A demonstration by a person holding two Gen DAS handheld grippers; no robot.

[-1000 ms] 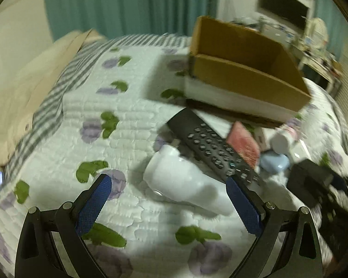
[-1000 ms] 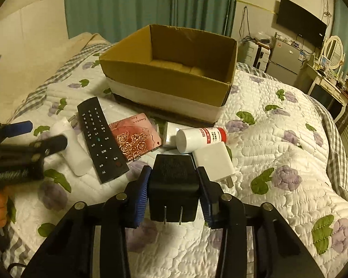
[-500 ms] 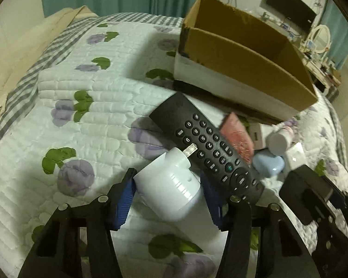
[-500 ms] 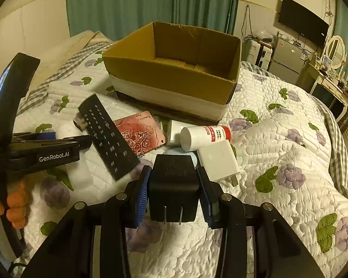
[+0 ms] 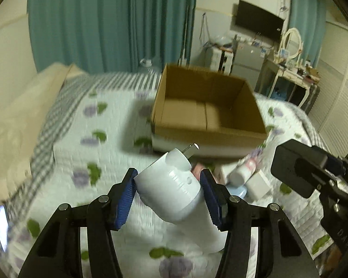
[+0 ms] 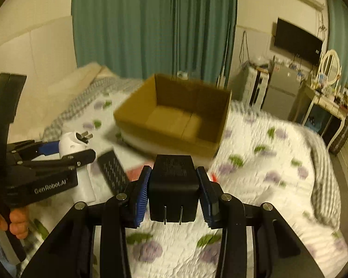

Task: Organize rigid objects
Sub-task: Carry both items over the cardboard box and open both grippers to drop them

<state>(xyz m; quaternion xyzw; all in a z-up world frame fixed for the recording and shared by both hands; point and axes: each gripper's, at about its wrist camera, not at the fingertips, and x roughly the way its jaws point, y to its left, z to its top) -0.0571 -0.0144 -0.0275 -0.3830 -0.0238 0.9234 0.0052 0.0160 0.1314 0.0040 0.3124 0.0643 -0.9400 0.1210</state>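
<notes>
My left gripper (image 5: 168,185) is shut on a white plug-in device (image 5: 174,192) with metal prongs and holds it above the quilt, short of the open cardboard box (image 5: 208,113). It also shows in the right wrist view (image 6: 73,144). My right gripper (image 6: 174,190) is shut on a black power adapter (image 6: 172,185), prongs toward the camera, held above the bed in front of the box (image 6: 178,118). The adapter also shows at the right of the left wrist view (image 5: 297,166).
On the flowered quilt (image 6: 255,162) lie a black remote (image 6: 112,171), a red card (image 6: 136,173), a white bottle (image 5: 241,171), a white charger (image 5: 258,184) and a light blue case (image 5: 237,190). Pillows (image 5: 23,106) lie at left; furniture (image 6: 317,102) stands at right.
My left gripper closed on the white plug-in device and lifted it off the quilt. Both grippers rose and moved toward the box with their loads.
</notes>
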